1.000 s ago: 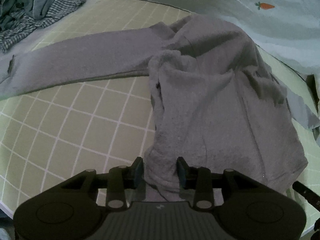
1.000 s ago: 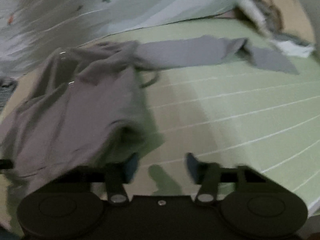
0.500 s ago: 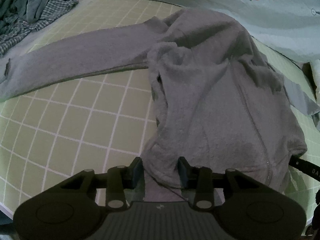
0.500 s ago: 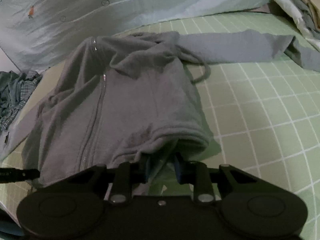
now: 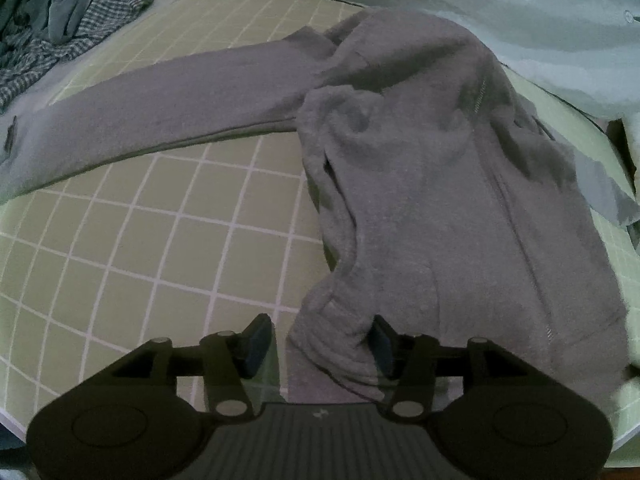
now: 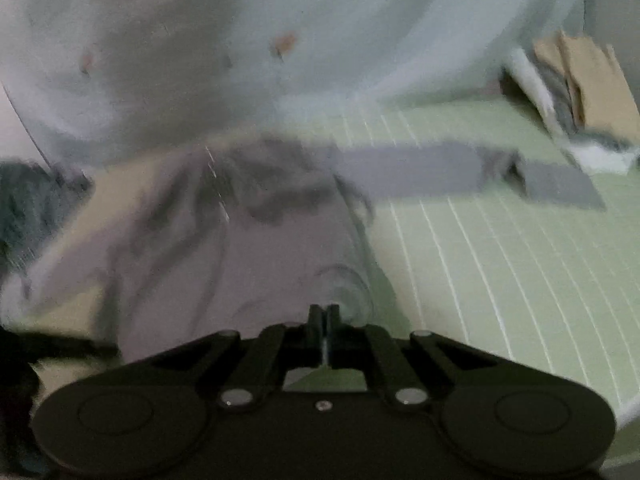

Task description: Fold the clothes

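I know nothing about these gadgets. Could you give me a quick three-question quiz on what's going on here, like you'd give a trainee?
1. True or false: the jaws of the left gripper are pressed shut.
2. In the left wrist view, what lies at the far left corner, beyond the sleeve of the grey hoodie? A) a checked garment B) a pair of shoes C) a book
3. Fill in: the green sheet under the hoodie has a white ____ pattern.

Key: 1 false, they stand apart on either side of the hoodie's hem; 2 A; 3 grid.
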The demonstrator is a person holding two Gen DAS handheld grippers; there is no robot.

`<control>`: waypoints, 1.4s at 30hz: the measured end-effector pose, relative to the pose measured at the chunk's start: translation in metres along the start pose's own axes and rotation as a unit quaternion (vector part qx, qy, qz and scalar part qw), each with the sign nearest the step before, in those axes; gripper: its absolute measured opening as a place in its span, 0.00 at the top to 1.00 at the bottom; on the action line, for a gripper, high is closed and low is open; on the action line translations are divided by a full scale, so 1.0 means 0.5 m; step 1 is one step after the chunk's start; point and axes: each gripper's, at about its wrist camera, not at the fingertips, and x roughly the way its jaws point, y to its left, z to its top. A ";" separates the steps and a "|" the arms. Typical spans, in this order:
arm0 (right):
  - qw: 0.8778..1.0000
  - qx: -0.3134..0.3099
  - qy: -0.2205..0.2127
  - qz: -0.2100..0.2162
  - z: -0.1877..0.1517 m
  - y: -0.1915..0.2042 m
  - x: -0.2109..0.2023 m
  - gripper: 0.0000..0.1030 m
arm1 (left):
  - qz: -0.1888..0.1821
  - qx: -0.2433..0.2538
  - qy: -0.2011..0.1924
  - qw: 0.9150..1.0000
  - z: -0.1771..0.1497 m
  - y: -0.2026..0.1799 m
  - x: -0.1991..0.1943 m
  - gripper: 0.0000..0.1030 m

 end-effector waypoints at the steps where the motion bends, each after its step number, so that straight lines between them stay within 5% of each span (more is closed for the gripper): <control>1: 0.999 0.023 0.033 -0.006 -0.011 -0.014 0.028 0.98 | -0.002 -0.004 0.002 1.000 0.001 0.002 -0.001 0.47; 3: 0.999 0.045 0.026 -0.009 -0.013 -0.028 0.028 0.94 | -0.008 -0.011 -0.001 1.000 -0.001 0.006 -0.006 0.47; 6: 0.998 0.055 -0.009 -0.011 -0.003 -0.035 0.012 0.63 | -0.017 -0.019 -0.010 1.000 -0.003 0.010 -0.012 0.47; 9: 0.999 0.045 -0.024 0.007 0.014 -0.037 0.026 0.56 | -0.027 -0.024 -0.021 0.999 0.002 0.010 -0.015 0.47; 14: 0.999 0.035 -0.017 0.034 0.049 -0.039 0.091 0.28 | -0.062 -0.044 -0.050 0.996 0.018 0.019 -0.032 0.47; 17: 0.999 0.030 -0.001 0.041 0.070 -0.044 0.130 0.25 | -0.085 -0.051 -0.026 0.995 0.028 0.020 -0.007 0.49; 18: 0.999 0.028 0.004 0.043 0.077 -0.045 0.143 0.25 | -0.091 -0.057 -0.019 0.994 0.029 0.020 0.005 0.53; 21: 0.998 0.028 0.024 0.054 0.095 -0.049 0.181 0.32 | -0.096 -0.081 -0.008 0.992 0.035 0.034 0.012 0.86; 23: 0.997 0.035 0.031 0.069 0.099 -0.051 0.185 0.75 | -0.113 -0.099 -0.024 0.988 0.039 0.055 -0.004 0.88; 24: 0.995 0.037 0.034 0.089 0.102 -0.053 0.180 0.81 | -0.114 -0.104 -0.040 0.987 0.045 0.065 -0.018 0.88; 29: 0.984 0.066 -0.028 0.165 0.138 -0.051 0.115 0.86 | -0.076 -0.105 -0.105 0.986 0.107 0.078 -0.045 0.87; 31: 0.982 0.067 -0.052 0.171 0.163 -0.037 0.112 0.85 | -0.057 -0.104 -0.126 0.985 0.134 0.079 -0.049 0.80; 33: 0.986 0.054 -0.066 0.143 0.188 -0.014 0.130 0.88 | -0.014 -0.087 -0.105 0.991 0.149 0.067 -0.032 0.74; 34: 0.990 0.035 -0.062 0.122 0.197 -0.003 0.146 0.82 | -0.005 -0.079 -0.094 0.992 0.148 0.064 -0.027 0.66; 35: 0.994 0.017 -0.051 0.100 0.204 0.005 0.161 0.55 | -0.005 -0.077 -0.091 0.993 0.139 0.066 -0.029 0.61; 37: 0.998 -0.009 -0.045 0.036 0.201 0.017 0.169 0.18 | -0.007 -0.076 -0.091 0.993 0.114 0.076 -0.040 0.48; 38: 0.998 -0.019 -0.059 0.030 0.188 0.015 0.156 0.07 | -0.004 -0.075 -0.090 0.993 0.100 0.081 -0.043 0.48; 42: 0.996 -0.054 -0.068 0.029 0.124 0.002 0.114 0.00 | -0.013 -0.078 -0.076 0.994 0.060 0.106 -0.036 0.48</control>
